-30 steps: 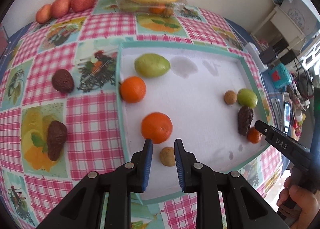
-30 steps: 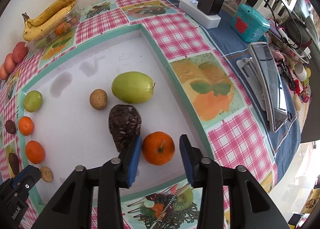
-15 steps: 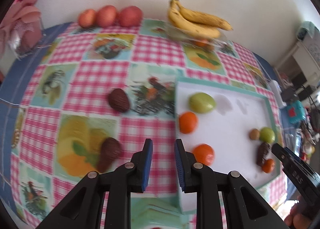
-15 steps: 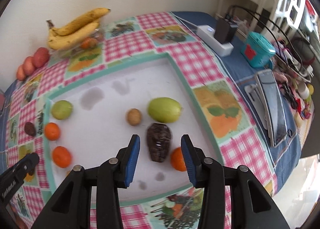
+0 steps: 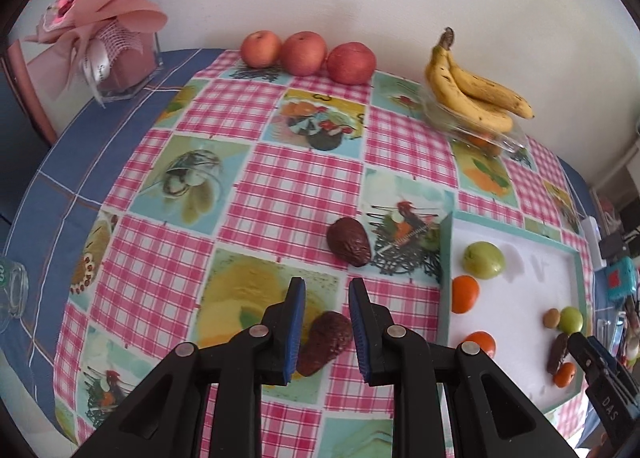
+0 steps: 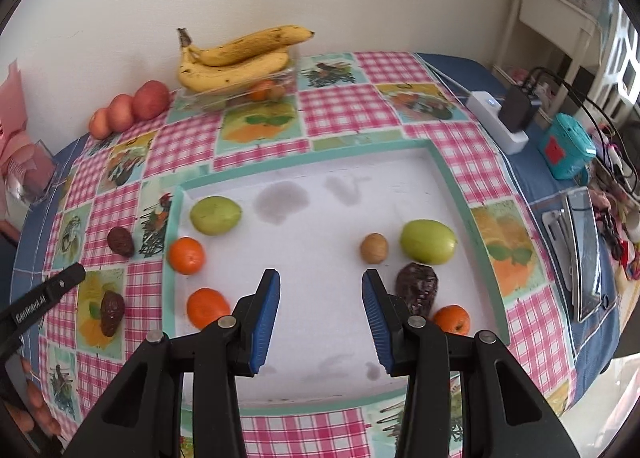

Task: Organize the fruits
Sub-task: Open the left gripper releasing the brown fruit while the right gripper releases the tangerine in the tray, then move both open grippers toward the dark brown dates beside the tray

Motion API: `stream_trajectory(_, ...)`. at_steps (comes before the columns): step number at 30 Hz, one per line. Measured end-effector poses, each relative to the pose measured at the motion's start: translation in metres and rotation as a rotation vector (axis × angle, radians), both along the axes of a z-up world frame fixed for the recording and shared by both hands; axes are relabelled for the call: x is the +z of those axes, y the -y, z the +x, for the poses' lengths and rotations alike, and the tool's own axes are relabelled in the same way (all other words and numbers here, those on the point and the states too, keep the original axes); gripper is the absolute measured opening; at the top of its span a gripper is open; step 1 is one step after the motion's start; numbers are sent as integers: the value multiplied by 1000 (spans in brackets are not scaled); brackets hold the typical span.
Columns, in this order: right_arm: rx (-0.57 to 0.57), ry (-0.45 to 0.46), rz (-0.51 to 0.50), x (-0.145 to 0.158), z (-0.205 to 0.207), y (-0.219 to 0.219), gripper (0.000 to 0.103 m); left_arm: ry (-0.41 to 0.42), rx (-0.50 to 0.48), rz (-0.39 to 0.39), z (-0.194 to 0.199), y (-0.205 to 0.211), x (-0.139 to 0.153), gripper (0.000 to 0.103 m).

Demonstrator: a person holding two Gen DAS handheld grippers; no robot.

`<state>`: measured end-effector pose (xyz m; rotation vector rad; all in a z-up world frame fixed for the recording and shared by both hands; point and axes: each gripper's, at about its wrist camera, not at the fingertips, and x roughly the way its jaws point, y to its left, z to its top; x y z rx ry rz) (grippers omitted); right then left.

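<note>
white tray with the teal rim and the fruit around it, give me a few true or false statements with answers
1. Two dark brown wrinkled avocados lie on the checked tablecloth outside the white teal-rimmed tray. True.
2. The yellow bananas lie inside the tray. False: they rest on a clear plastic container by the wall.
3. The right gripper holds an orange mandarin. False: nothing is between its fingers; the mandarins lie on the tray.
4. Three red apples sit in a row against the wall. True.
5. The tray holds two green fruits. True.
</note>
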<state>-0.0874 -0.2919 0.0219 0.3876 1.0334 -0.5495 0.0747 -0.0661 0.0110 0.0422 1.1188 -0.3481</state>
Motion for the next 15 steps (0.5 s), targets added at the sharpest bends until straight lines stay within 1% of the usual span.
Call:
stream_trajectory(6, 20, 1, 5, 0, 5, -7, 44, -4, 6, 8, 2, -3, -2, 26)
stream_trajectory(8, 22, 1, 7, -1, 6, -8, 44, -8, 5, 18, 3, -3, -3, 33)
stream_trajectory(9, 23, 1, 8, -1, 6, -9, 44, -11, 3, 26, 3, -2, -5, 48)
stream_trajectory(10, 24, 0, 9, -1, 6, -9, 44, -14, -1, 35, 3, -1, -7, 71)
stream_trajectory(11, 25, -2, 11, -2, 7, -10, 44, -14, -5, 39, 2, -1, -7, 77)
stream_trajectory(12, 25, -4, 12, -3, 7, -10, 44, -15, -9, 43, 2, 0, -8, 79)
stream_trajectory(13, 22, -11, 13, -5, 7, -10, 48, -15, -14, 50, 2, 1, -8, 79)
stream_trajectory(14, 20, -18, 13, -6, 8, -10, 62, -12, -17, 61, 2, 3, -9, 79)
stream_trajectory(15, 18, -25, 11, -7, 8, -9, 69, -9, -19, 72, 2, 3, -10, 82)
